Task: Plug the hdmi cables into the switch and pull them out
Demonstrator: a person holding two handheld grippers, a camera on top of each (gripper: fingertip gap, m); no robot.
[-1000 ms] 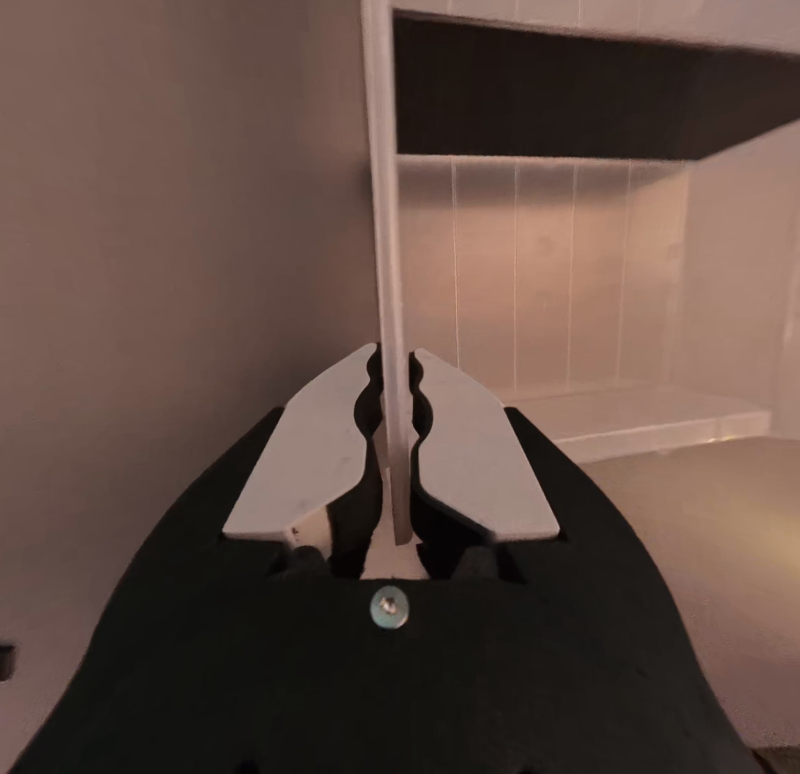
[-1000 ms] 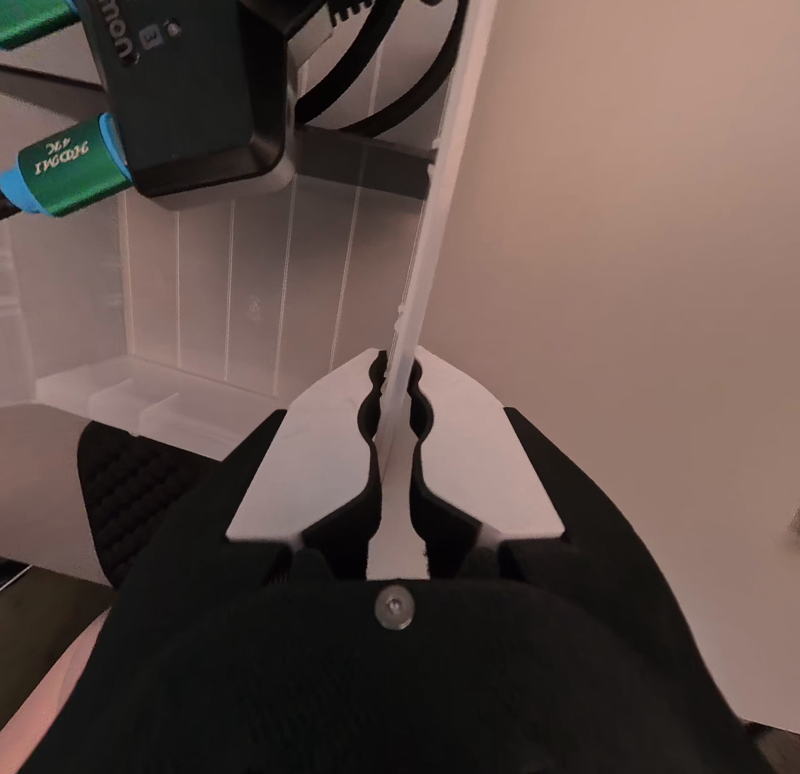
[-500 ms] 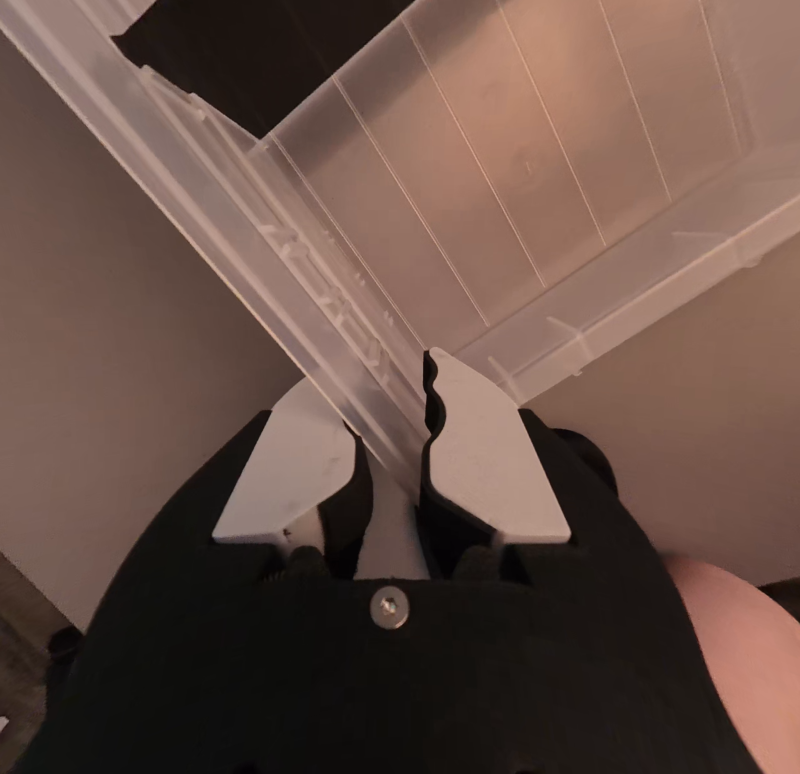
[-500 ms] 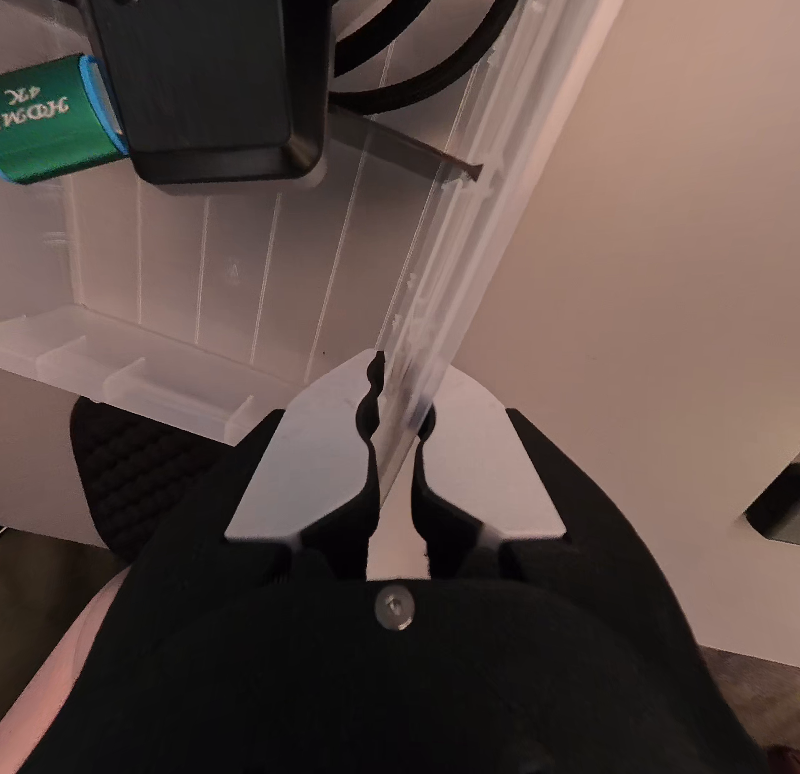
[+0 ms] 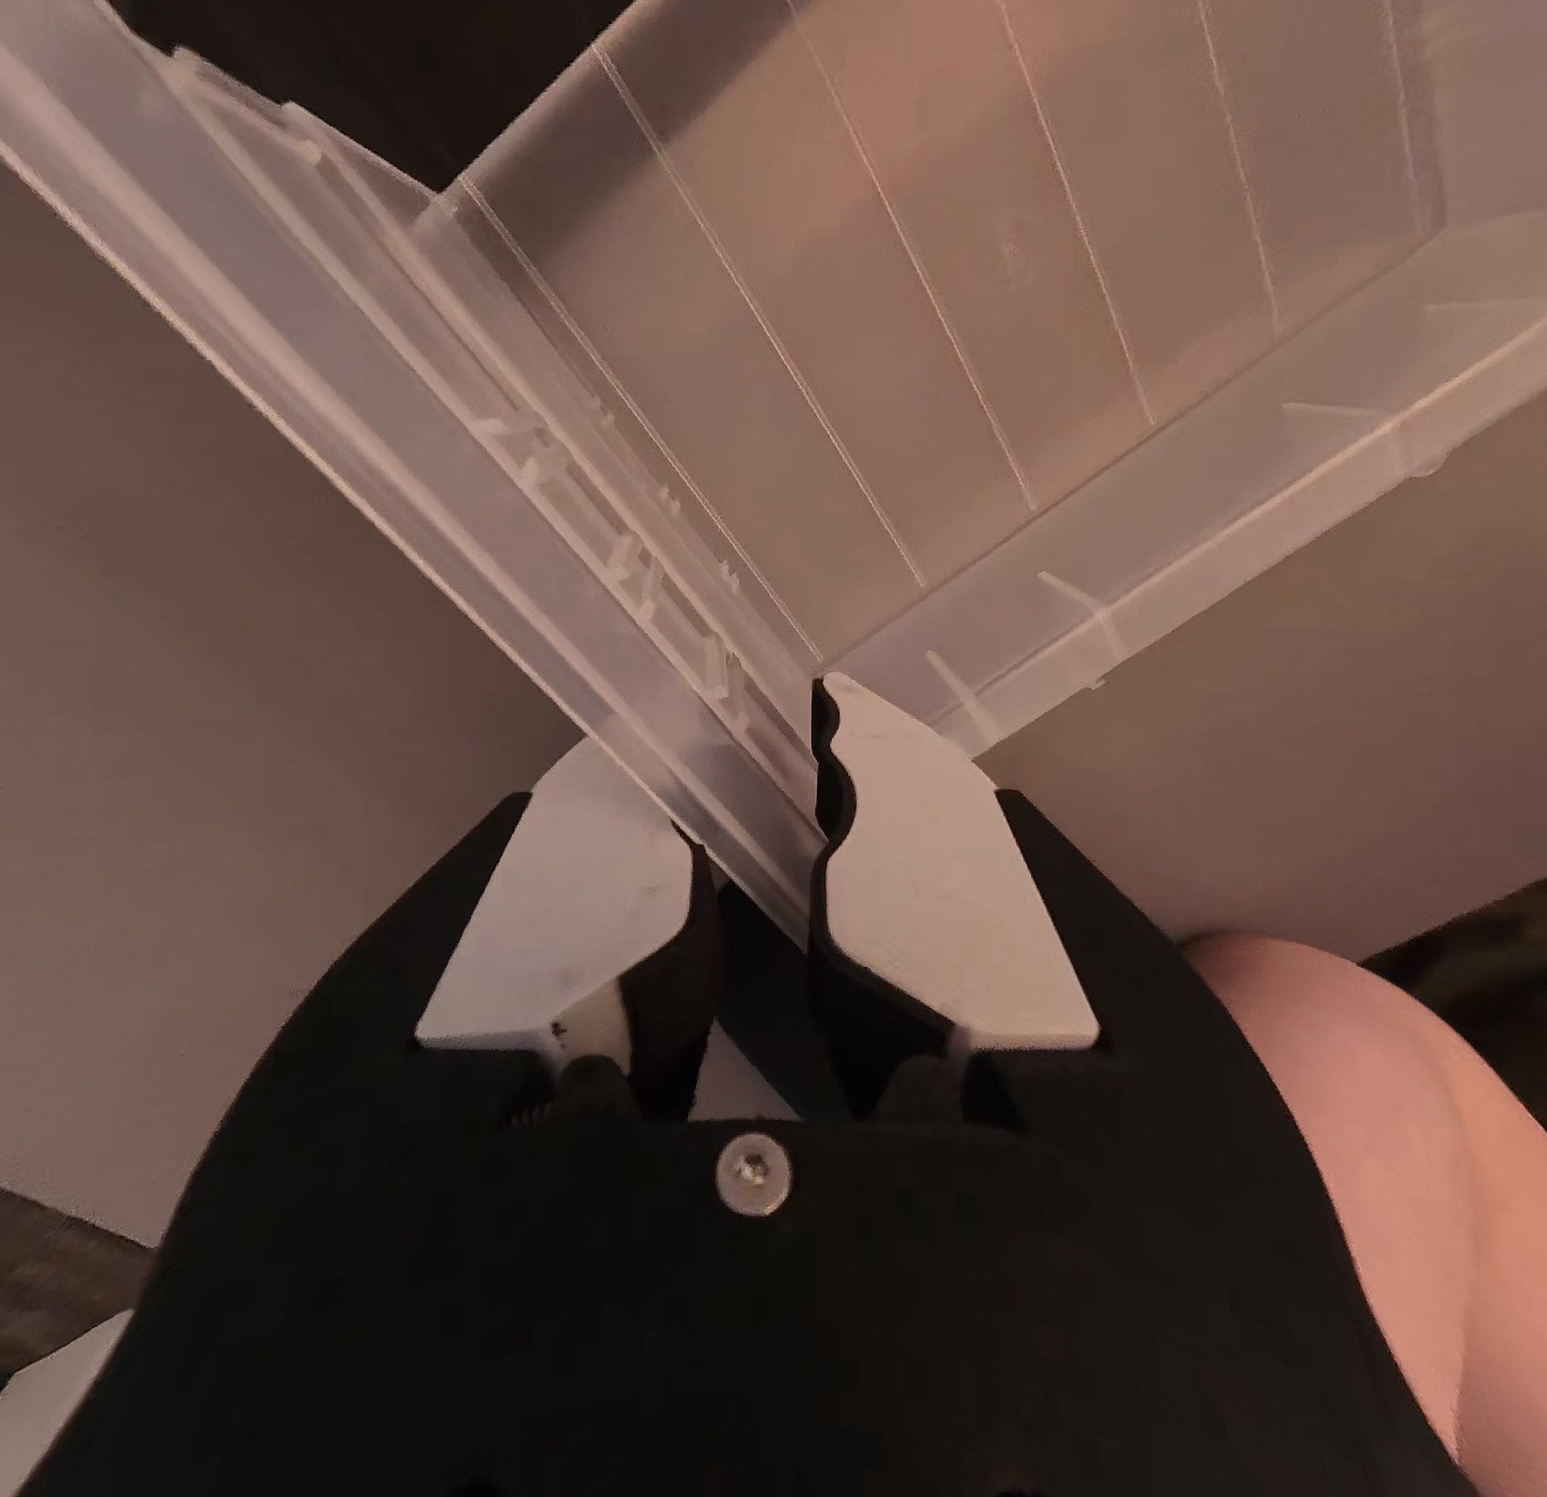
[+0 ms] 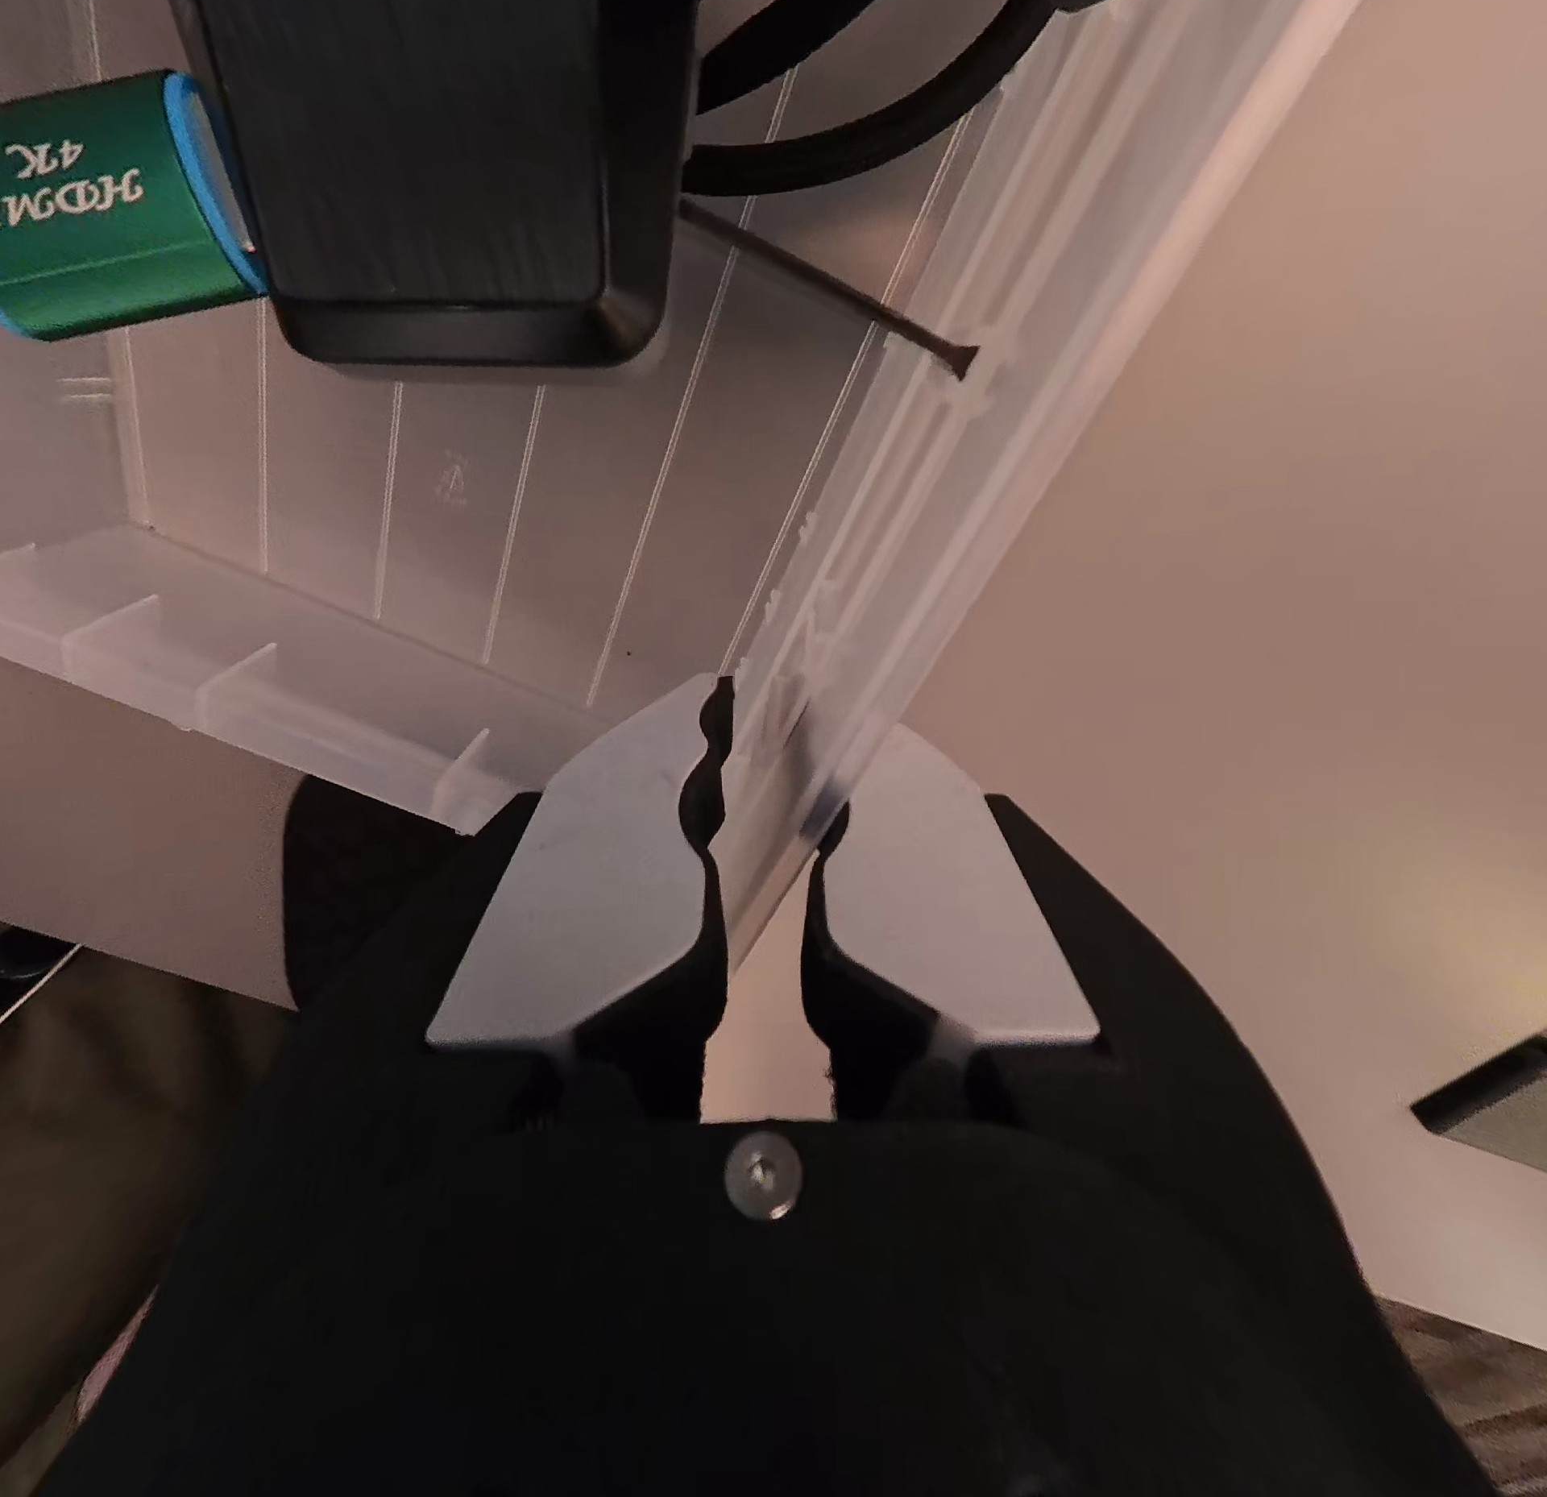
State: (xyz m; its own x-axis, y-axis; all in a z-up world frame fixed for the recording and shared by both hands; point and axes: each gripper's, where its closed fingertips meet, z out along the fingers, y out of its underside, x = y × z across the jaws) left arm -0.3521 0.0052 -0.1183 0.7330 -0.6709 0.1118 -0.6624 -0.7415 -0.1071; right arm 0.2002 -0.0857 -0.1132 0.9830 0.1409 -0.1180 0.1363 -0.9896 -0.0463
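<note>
Together we hold one translucent plastic bin [image 5: 963,302], tilted, by two opposite rims: our left gripper [image 5: 753,795] has its fingers clamped narrowly on one rim, our right gripper [image 6: 774,775] has its fingers clamped on the other. Inside the bin, in the right wrist view, lies one black switch [image 6: 435,142], with one green hdmi plug [image 6: 109,209] seated in its side and black cables [image 6: 845,109] looped behind it.

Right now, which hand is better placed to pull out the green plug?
Probably the right. Only its view shows the green plug in the switch. Both tongs, left and right, grip the clear bin rim.
</note>
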